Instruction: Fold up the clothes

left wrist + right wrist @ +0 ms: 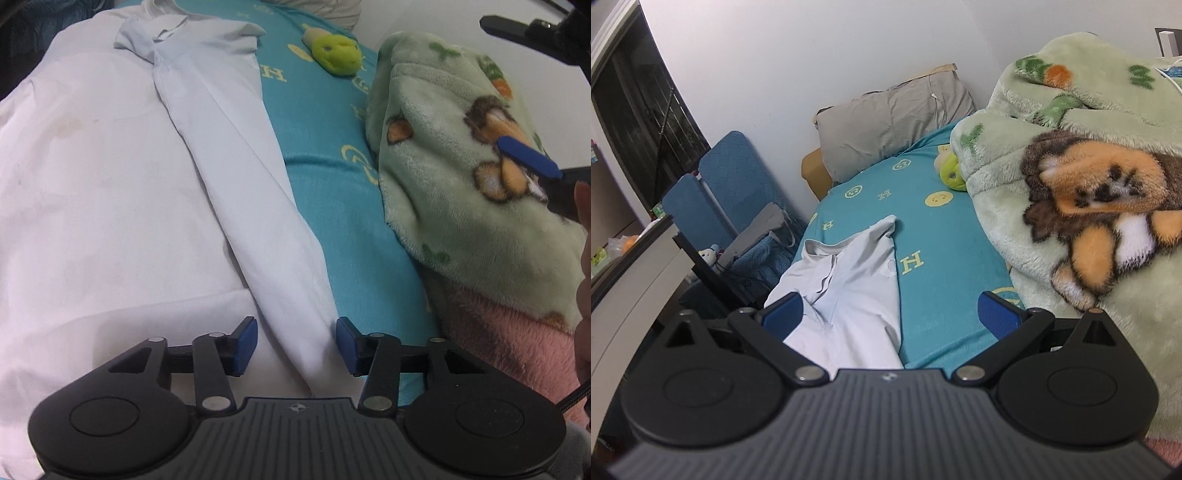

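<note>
The shirt (pixel 129 177) lies flat on the bed (pixel 325 206), collar toward twelve o'clock, with its right side already turned over the body as a long pale panel (pixel 251 192) running from the collar down to six o'clock. So the first lengthwise fold looks made, and the opposite side is, I judge, next.

The left gripper (pixel 296 345) hangs low over the hem end of that panel, its fingers (pixel 245 343) spread apart with cloth between them but not pinched. The right gripper (pixel 890 317) is held higher and further back, fingers wide open and holding nothing; from its camera the shirt's collar (pixel 820 251) sits toward eleven o'clock.

The next move, as I read it, calls for closing on an edge at the hem and another near the shoulder, then carrying both across together so the fold stays straight.

A green blanket (pixel 461 158) is heaped at three o'clock, a small green toy (pixel 338 55) near one o'clock.
</note>
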Tool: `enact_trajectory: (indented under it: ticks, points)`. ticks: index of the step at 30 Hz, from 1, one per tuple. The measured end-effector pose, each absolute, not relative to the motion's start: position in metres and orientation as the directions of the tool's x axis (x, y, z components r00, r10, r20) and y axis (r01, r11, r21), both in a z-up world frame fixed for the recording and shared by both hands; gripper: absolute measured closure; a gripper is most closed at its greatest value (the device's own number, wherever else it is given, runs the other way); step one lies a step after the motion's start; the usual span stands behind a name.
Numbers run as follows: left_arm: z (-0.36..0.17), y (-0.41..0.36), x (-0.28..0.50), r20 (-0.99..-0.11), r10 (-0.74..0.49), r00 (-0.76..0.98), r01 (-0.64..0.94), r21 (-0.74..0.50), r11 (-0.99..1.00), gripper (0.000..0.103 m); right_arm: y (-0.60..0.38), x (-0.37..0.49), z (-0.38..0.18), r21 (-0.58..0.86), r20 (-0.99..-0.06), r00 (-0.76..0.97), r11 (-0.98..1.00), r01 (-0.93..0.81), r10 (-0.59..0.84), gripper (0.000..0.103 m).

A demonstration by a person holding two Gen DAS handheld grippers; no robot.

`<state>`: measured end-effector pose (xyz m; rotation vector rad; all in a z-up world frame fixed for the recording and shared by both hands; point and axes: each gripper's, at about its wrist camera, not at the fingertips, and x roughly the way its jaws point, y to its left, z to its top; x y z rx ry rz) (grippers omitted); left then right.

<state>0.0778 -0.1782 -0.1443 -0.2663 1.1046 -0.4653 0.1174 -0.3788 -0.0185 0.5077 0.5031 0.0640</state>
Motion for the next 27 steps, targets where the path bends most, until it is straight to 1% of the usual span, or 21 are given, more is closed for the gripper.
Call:
enact_trajectory:
  ticks: [1,2,3,5,9,12,16,19,23,25,27]
  points:
    - [-0.145,-0.178,0.078,-0.792,-0.488,0.367,0.232,-0.43,0.873,0.066,-0.379,0.118,-0.019,0.479,-0.447,0.876,0.875,0.066,0.179,0.0]
    - [-0.146,-0.178,0.079,-0.791,-0.489,0.368,0.235,-0.429,0.872,0.075,-0.379,0.118,-0.019,0.478,-0.448,0.876,0.876,0.068,0.176,0.0]
    - [-0.146,-0.177,0.079,-0.789,-0.493,0.367,0.235,-0.434,0.87,0.089,-0.379,0.118,-0.019,0.476,-0.449,0.877,0.877,0.07,0.174,0.0]
    - [-0.143,-0.172,0.08,-0.775,-0.515,0.366,0.224,-0.464,0.857,0.099,-0.381,0.118,-0.02,0.472,-0.452,0.877,0.878,0.079,0.165,0.0]
    - [-0.121,-0.151,0.079,-0.723,-0.58,0.376,0.209,-0.543,0.813,0.1,-0.385,0.119,-0.022,0.479,-0.462,0.873,0.872,0.101,0.153,0.0]
    - [-0.101,-0.123,0.082,-0.683,-0.63,0.369,0.157,-0.622,0.767,0.1,-0.386,0.118,-0.023,0.483,-0.467,0.871,0.869,0.107,0.152,0.0]
    - [-0.085,-0.081,0.085,-0.688,-0.63,0.362,0.081,-0.65,0.756,0.1,-0.38,0.121,-0.025,0.469,-0.476,0.865,0.878,0.099,0.156,0.0]
    - [-0.082,-0.055,0.087,-0.739,-0.559,0.375,0.051,-0.586,0.809,0.1,-0.375,0.124,-0.027,0.453,-0.49,0.857,0.887,0.094,0.16,0.0]
    - [-0.108,-0.046,0.089,-0.837,-0.438,0.33,0.029,-0.455,0.89,0.1,-0.365,0.126,-0.03,0.425,-0.509,0.845,0.901,0.084,0.161,0.0]
    - [-0.124,-0.05,0.09,-0.869,-0.385,0.31,0.035,-0.394,0.919,0.098,-0.359,0.127,-0.031,0.411,-0.519,0.839,0.908,0.077,0.164,0.0]
    - [-0.13,-0.05,0.091,-0.874,-0.381,0.301,0.039,-0.388,0.921,0.094,-0.352,0.126,-0.032,0.395,-0.531,0.831,0.916,0.068,0.167,0.0]
